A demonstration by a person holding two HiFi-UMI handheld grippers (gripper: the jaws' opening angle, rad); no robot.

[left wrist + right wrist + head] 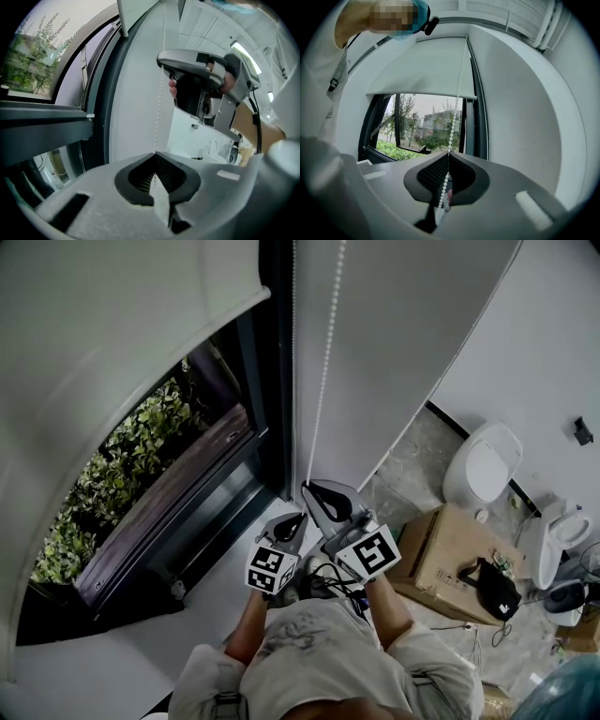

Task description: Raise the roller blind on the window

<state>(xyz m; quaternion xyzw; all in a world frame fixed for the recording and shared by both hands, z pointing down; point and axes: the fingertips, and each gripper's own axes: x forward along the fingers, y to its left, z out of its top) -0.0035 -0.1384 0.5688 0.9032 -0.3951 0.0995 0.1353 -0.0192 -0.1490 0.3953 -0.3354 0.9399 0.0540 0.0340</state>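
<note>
Right tongs (pixel 447 157) pinch the bead chain (pixel 455 117); left gripper view alone shows left tongs (pixel 154 154) pinching below.

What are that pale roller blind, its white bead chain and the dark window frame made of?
The pale roller blind is likely coated fabric: matt, smooth, hanging flat without folds. The white bead chain is probably plastic: small round beads with a faint gloss. The dark window frame seems to be painted metal, with slim straight profiles and a satin sheen, though plastic cannot be ruled out.
</note>
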